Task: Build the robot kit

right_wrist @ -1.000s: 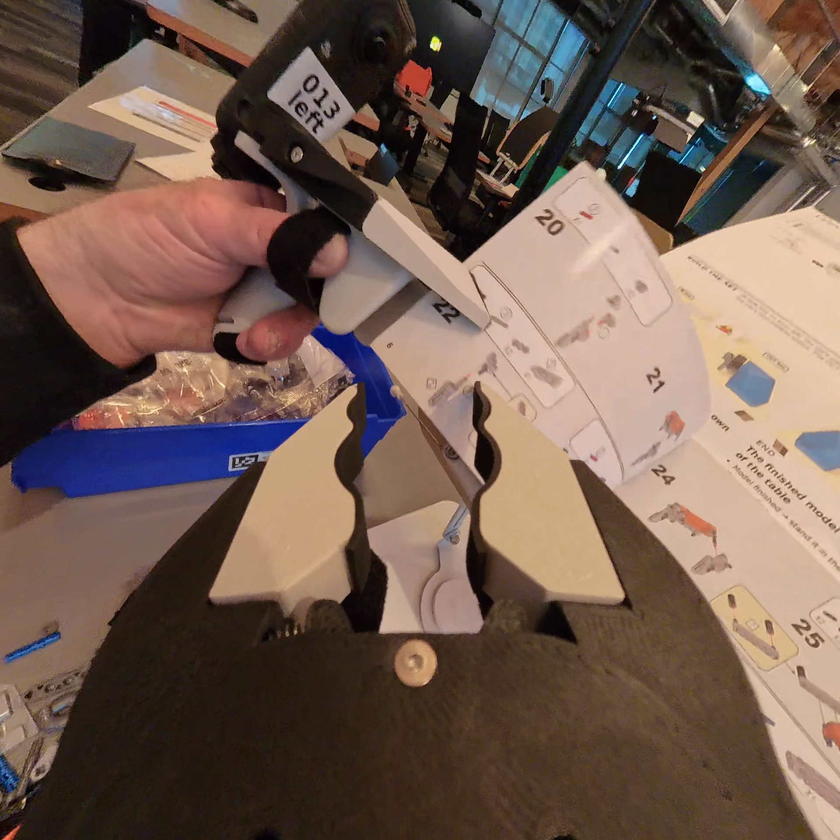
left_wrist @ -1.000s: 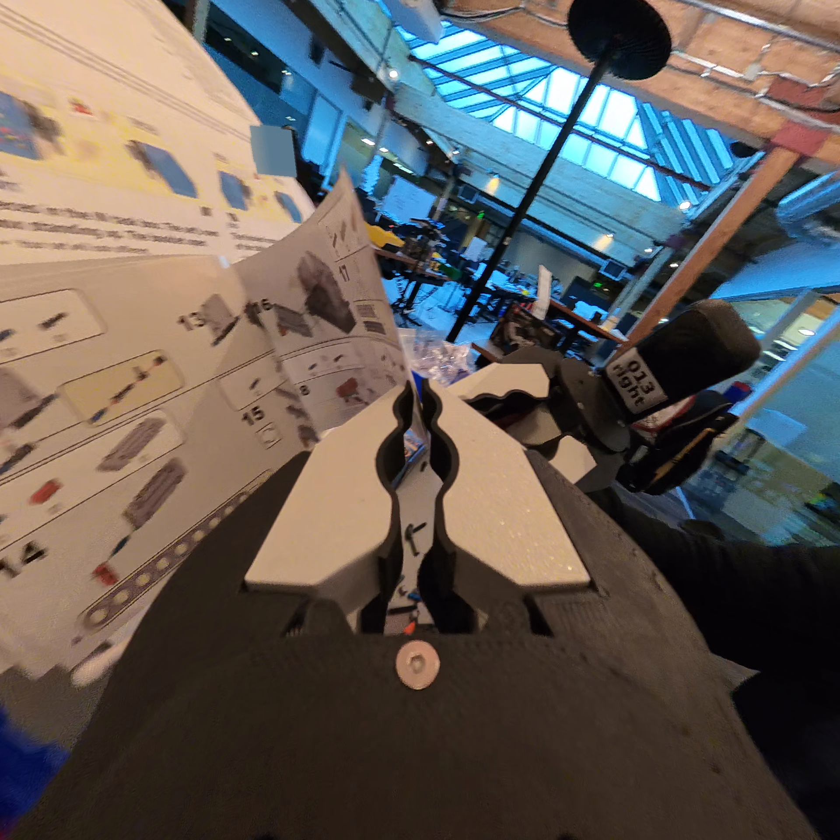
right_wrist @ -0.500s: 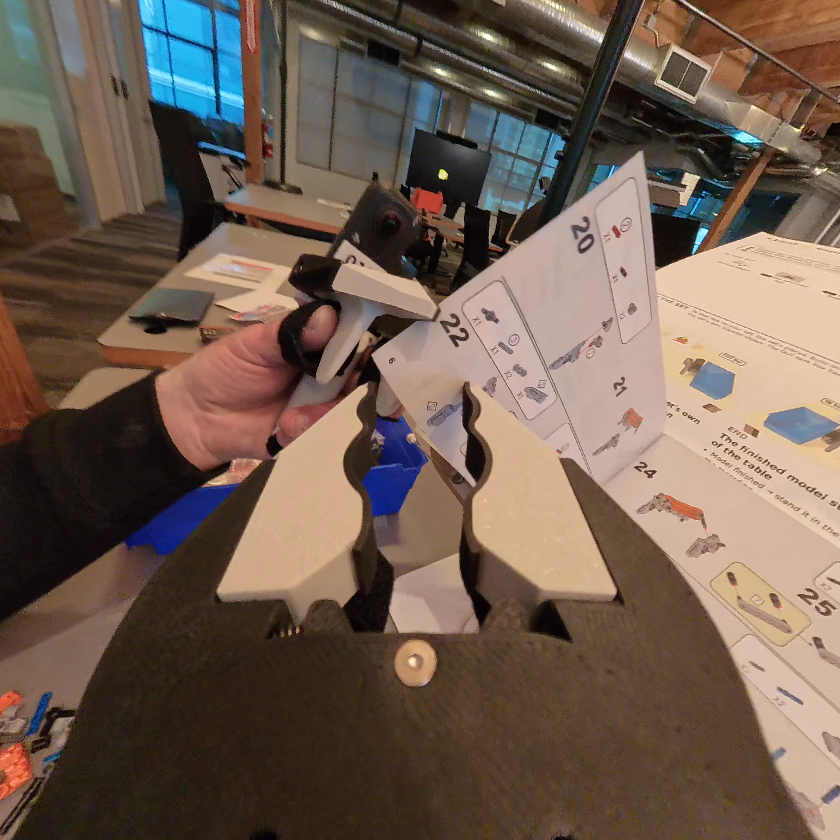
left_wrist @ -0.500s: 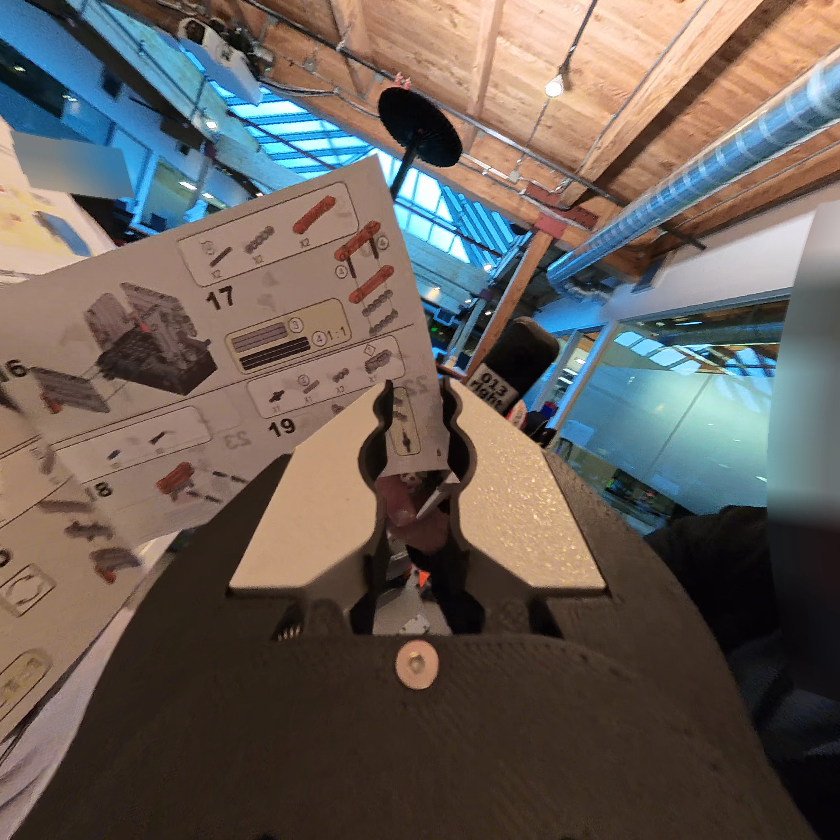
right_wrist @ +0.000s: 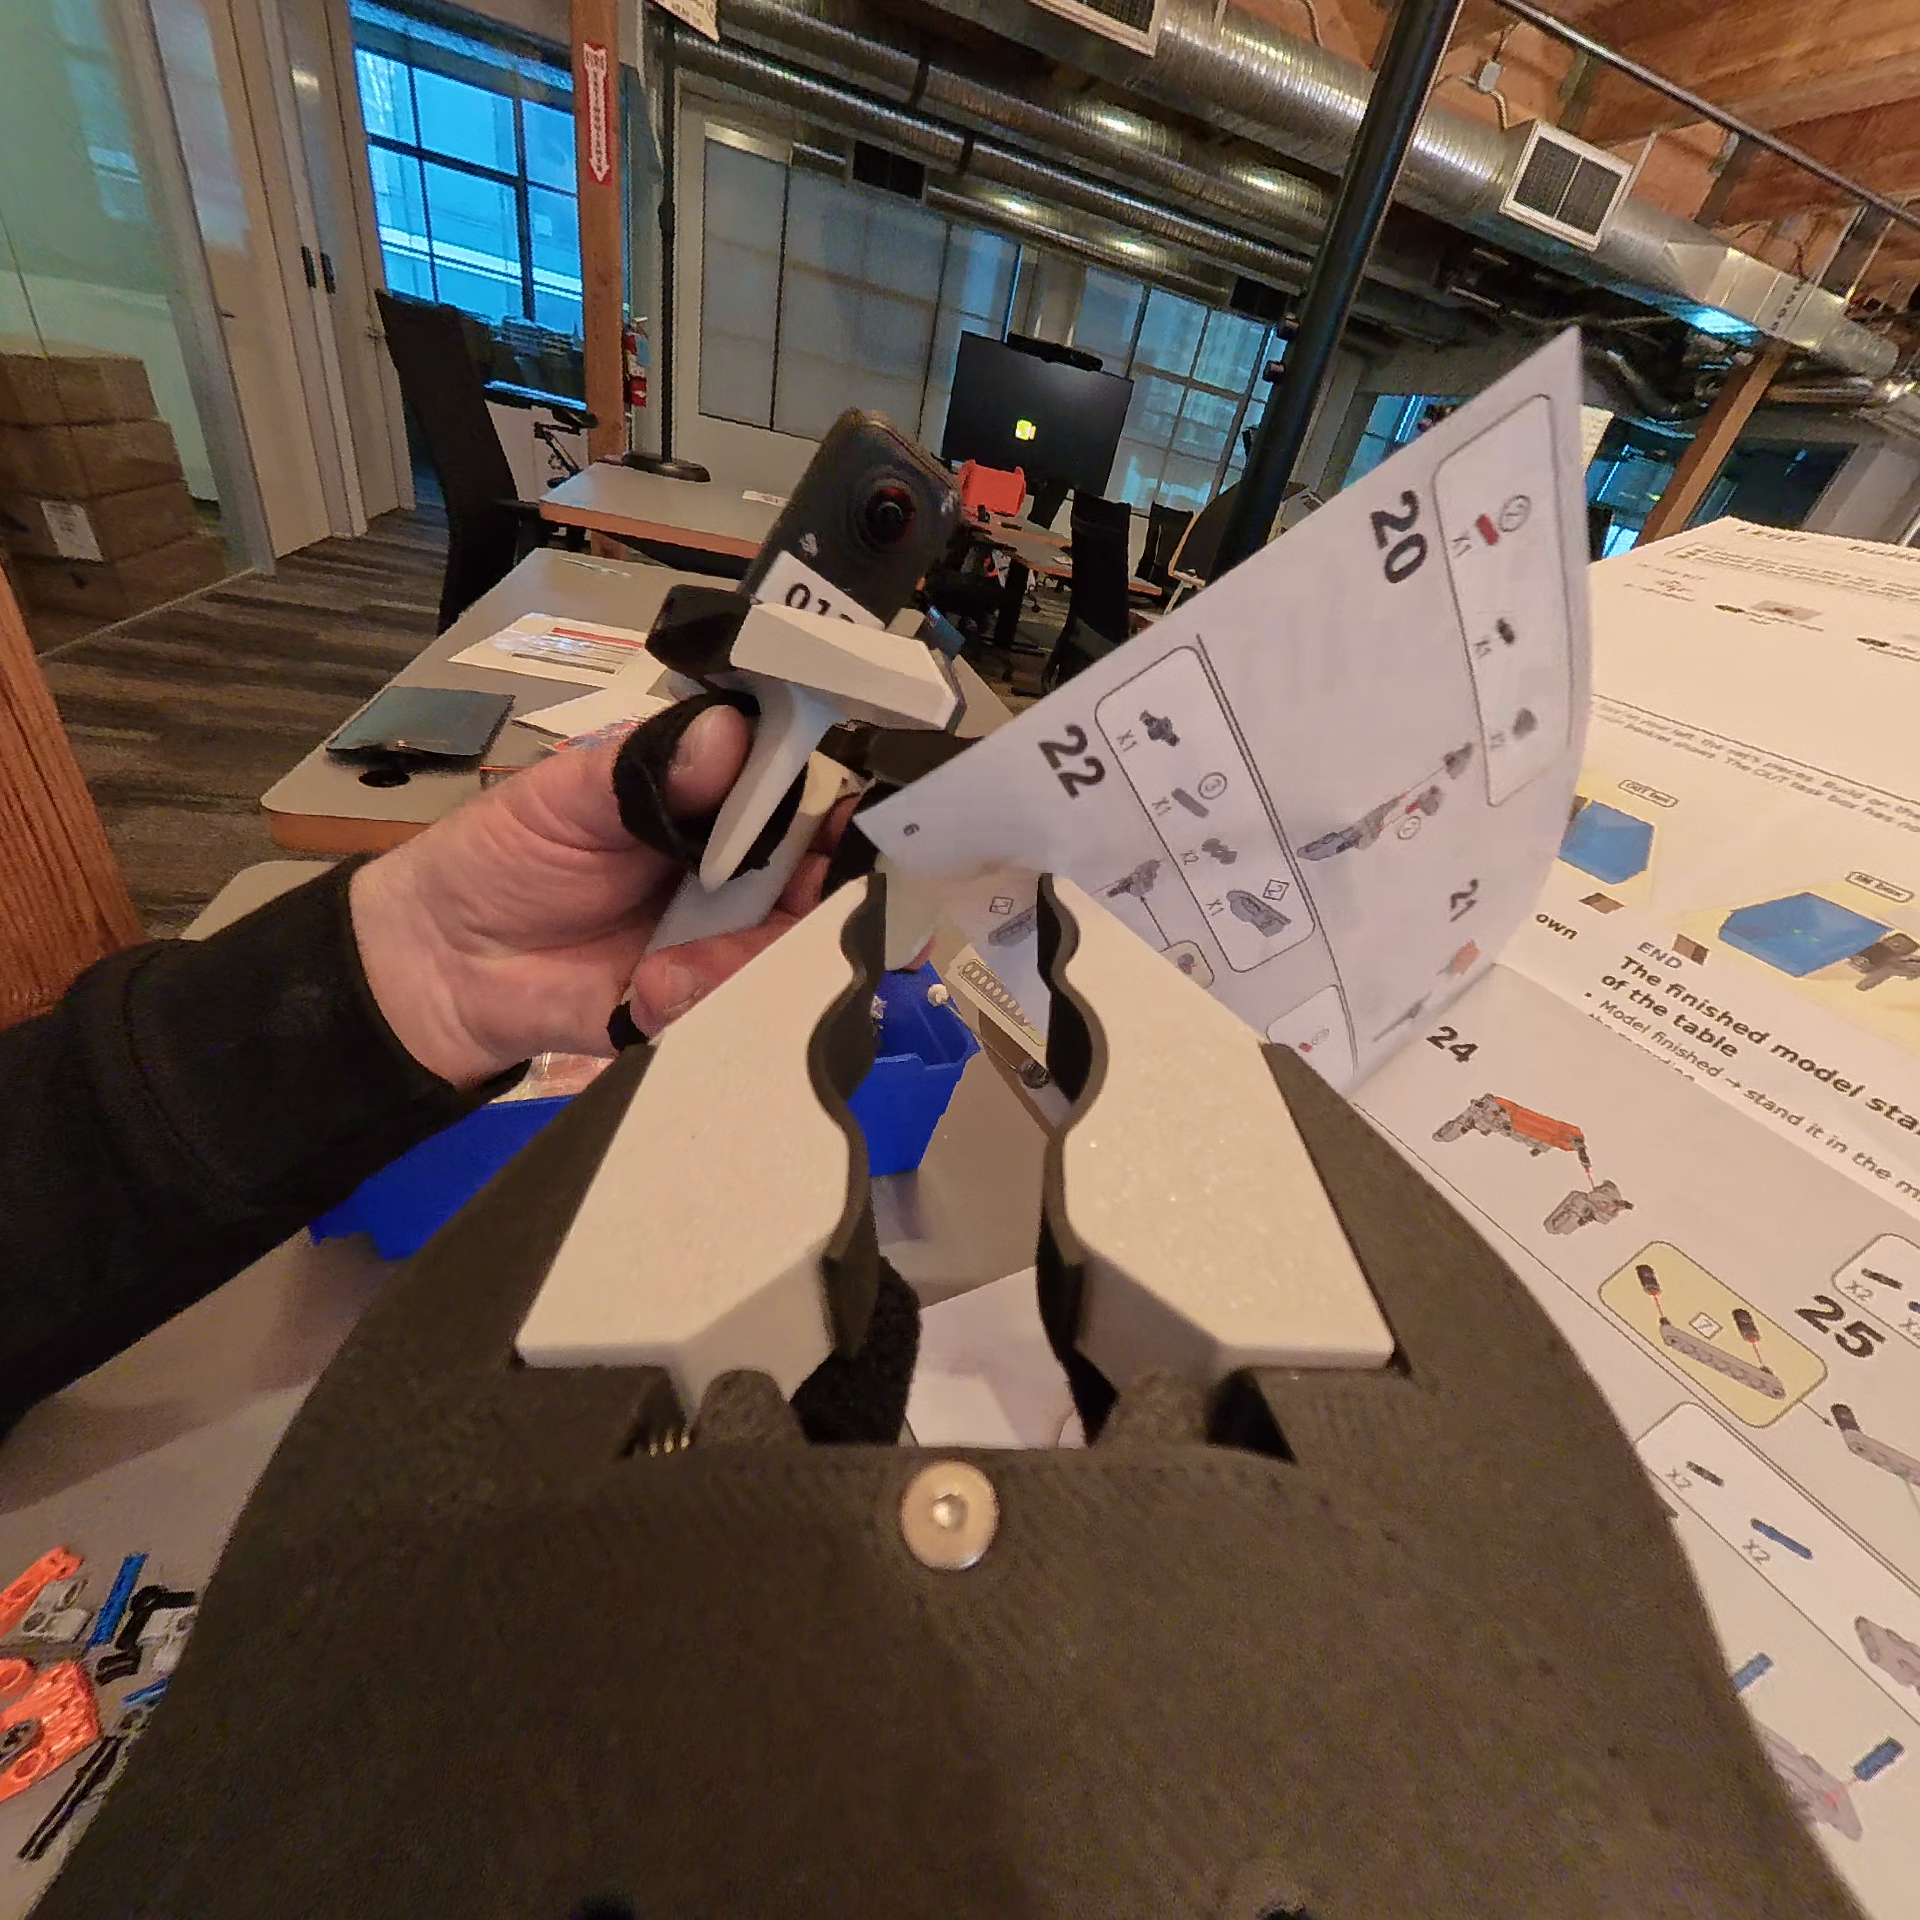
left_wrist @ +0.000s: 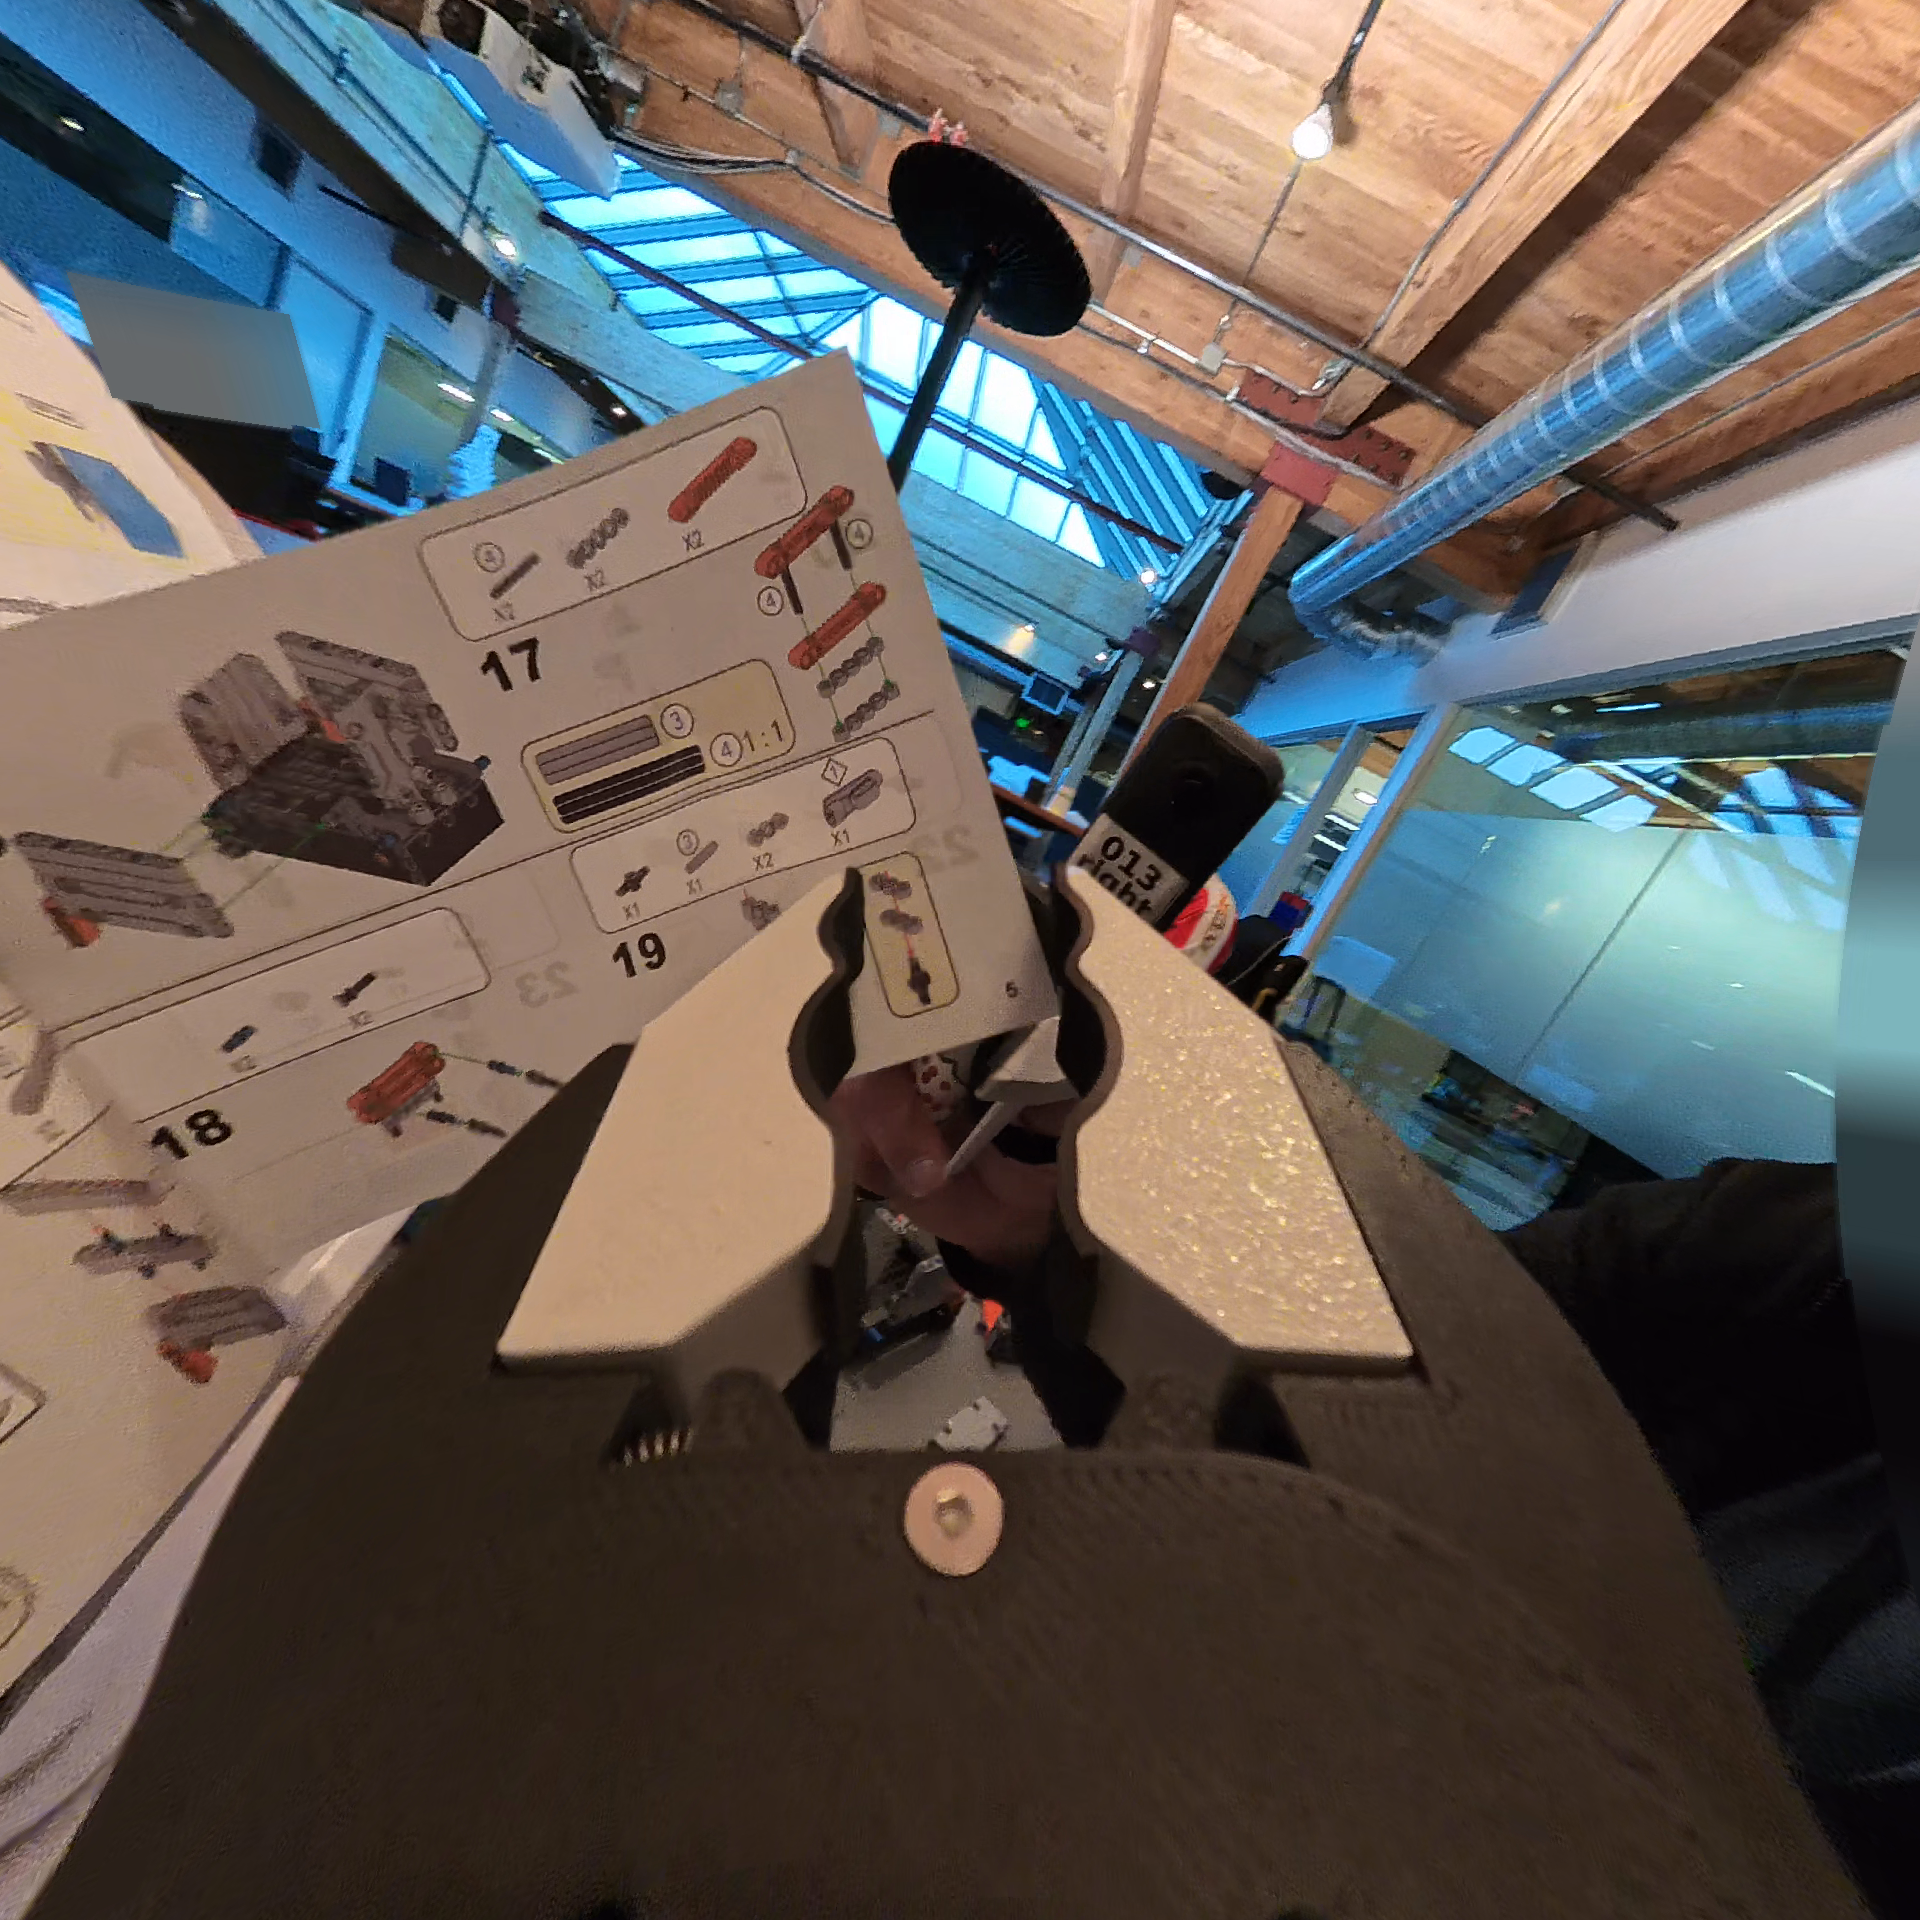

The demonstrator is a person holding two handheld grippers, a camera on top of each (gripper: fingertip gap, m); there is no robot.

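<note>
A page of a white building-instruction booklet (left_wrist: 520, 779) stands lifted and curved, also in the right wrist view (right_wrist: 1351, 675). My left gripper (left_wrist: 956, 894) is open, and the page's lower corner lies in the gap between its fingers; I see no pinch on it. A hand (right_wrist: 499, 914) holds that left gripper (right_wrist: 935, 707) just left of the page corner. My right gripper (right_wrist: 956, 894) is open, and the page's lower edge crosses the gap at its tips. From the left wrist view, the right gripper (left_wrist: 997, 1101) sits just under the page corner.
The rest of the open booklet (right_wrist: 1662, 1195) lies flat at right on a large printed sheet (right_wrist: 1766, 675). A blue bin (right_wrist: 436, 1184) stands behind the grippers. Loose orange, blue and black parts (right_wrist: 62, 1662) lie at the lower left. A black pole (right_wrist: 1340, 260) rises behind. Both grippers' tips are close together, under 4 cm apart.
The page has been lifted from a low curl to nearly upright. My left gripper's jaws have widened from almost shut, and it has tilted upward. The right gripper has risen and its gap has narrowed a little.
</note>
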